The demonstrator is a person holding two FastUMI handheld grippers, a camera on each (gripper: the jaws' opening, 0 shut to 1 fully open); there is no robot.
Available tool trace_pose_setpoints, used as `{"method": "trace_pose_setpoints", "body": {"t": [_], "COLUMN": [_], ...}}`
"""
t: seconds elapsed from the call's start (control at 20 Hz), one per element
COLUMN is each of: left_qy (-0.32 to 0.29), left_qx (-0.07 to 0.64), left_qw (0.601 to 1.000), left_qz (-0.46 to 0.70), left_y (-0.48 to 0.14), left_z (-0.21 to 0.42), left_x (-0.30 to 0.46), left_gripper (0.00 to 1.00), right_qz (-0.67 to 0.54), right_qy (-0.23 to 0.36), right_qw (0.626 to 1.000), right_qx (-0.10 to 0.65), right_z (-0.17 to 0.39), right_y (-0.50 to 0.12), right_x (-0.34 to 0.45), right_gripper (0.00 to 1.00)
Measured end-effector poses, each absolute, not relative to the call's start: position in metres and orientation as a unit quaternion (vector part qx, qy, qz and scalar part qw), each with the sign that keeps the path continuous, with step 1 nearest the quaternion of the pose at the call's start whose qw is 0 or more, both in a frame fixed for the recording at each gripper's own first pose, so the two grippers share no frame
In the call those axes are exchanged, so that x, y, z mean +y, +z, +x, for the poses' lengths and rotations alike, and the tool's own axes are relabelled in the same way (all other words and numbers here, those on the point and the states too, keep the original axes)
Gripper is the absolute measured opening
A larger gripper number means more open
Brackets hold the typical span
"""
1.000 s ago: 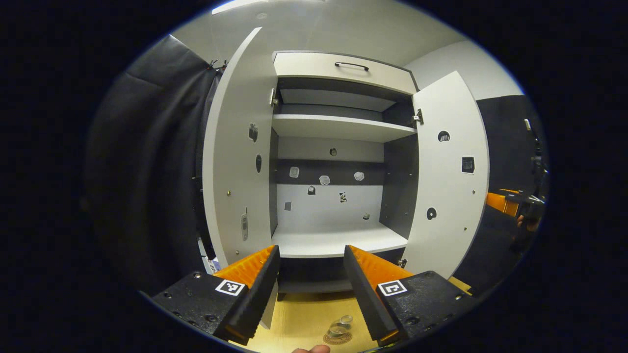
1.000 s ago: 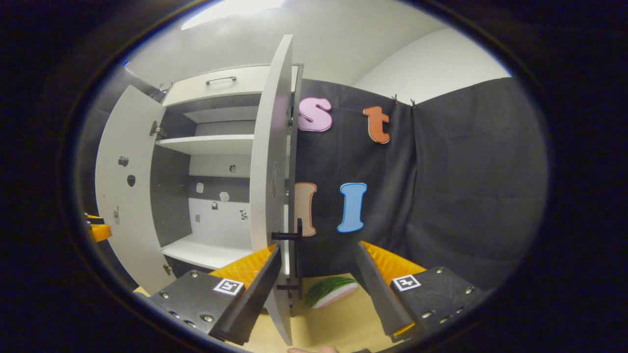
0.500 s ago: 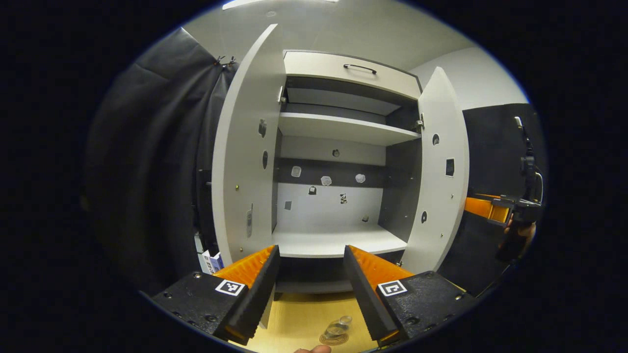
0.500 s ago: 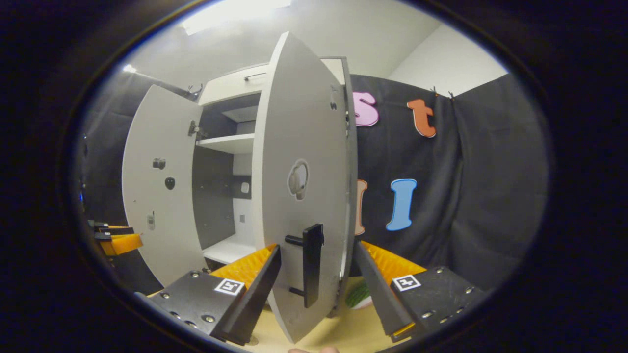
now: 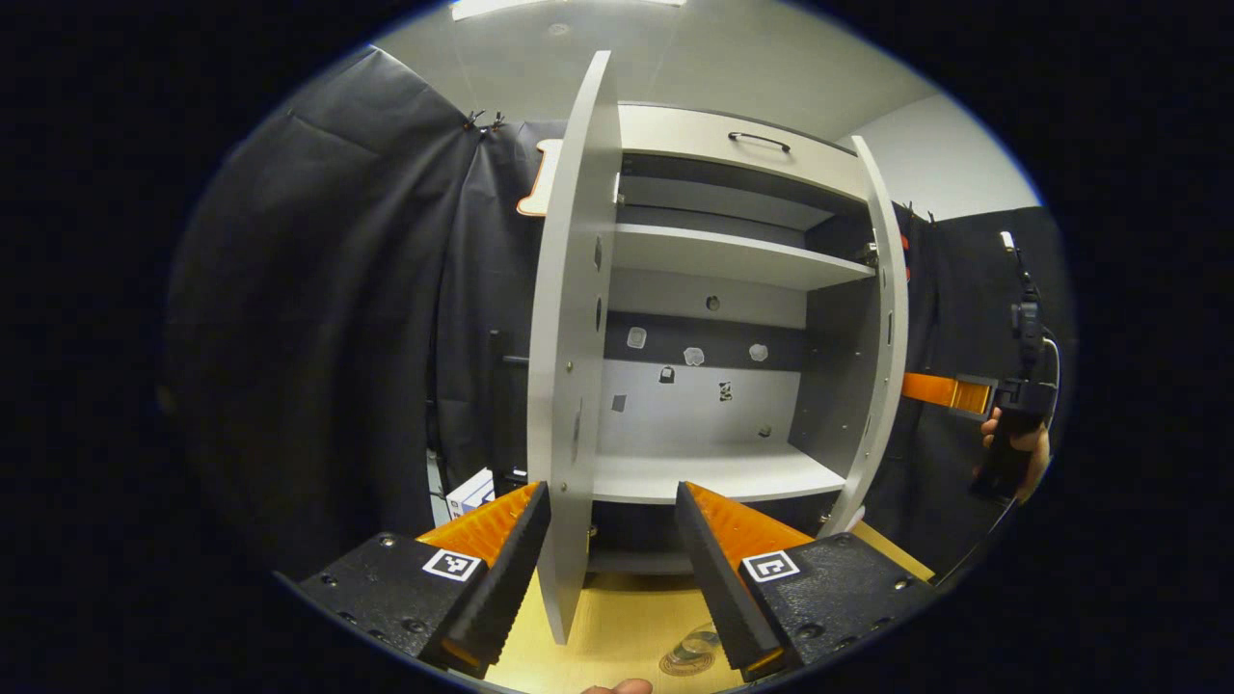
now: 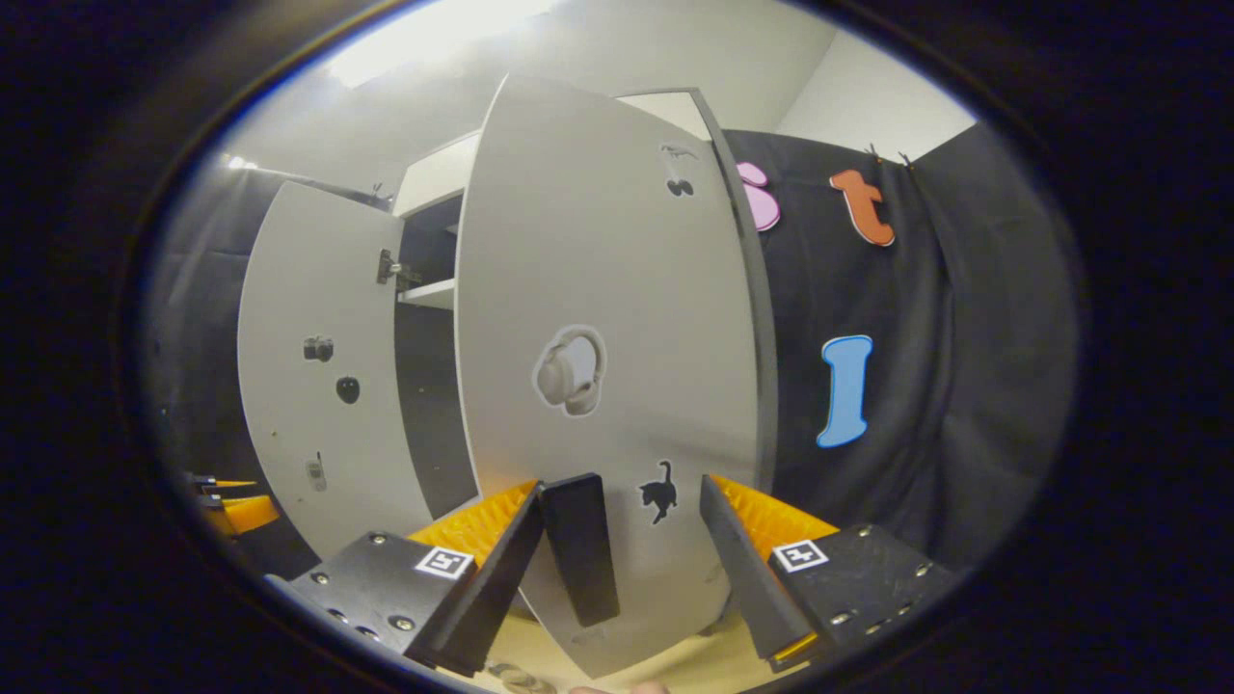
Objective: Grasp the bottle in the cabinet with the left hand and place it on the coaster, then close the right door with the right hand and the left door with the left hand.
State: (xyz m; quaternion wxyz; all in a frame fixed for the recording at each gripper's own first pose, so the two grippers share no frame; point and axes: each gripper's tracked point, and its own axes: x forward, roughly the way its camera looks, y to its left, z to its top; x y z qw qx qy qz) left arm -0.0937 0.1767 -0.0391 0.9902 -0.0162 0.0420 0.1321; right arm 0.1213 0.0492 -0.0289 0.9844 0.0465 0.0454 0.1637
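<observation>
While the bottle [image 5: 702,643] sat on the coaster [image 5: 686,663], you were swinging the right door [image 6: 598,337] shut.
Right gripper [image 6: 617,564] fingers apart beside its handle [image 6: 580,547]; left gripper [image 5: 612,564] spread, left door [image 5: 569,366] next.

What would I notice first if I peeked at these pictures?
Probably the big pale cabinet with bare shelves, standing against the black cloth wall. In the right gripper view, its right door swings close to the camera, with a headphone sticker, a little cat sticker and a dark handle just ahead of the open jaws. Down low in the left gripper view, a clear bottle sits on a round coaster.
</observation>
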Motion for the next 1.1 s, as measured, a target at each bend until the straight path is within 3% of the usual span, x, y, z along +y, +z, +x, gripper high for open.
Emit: {"method": "trace_pose_setpoints", "body": {"t": [0.15,0.3,1.1], "left_qy": [0.143,0.143,0.198], "left_qx": [0.038,0.037,0.045], "left_qw": [0.989,0.989,0.979], "left_qz": [-0.003,0.004,-0.005], "left_y": [-0.035,-0.034,-0.043], "left_z": [-0.098,-0.099,-0.145], "left_x": [0.186,0.185,0.232], "left_gripper": [0.79,0.84,0.83], "right_qz": [0.038,0.013,0.03], "right_qy": [0.168,0.159,0.119], "right_qw": [0.984,0.987,0.992], "right_qx": [0.039,0.025,0.034], "right_z": [0.135,0.148,0.201], "right_y": [-0.033,-0.03,-0.041], "right_x": [0.068,0.082,0.127], "right_gripper": [0.98,1.0,1.0]}}
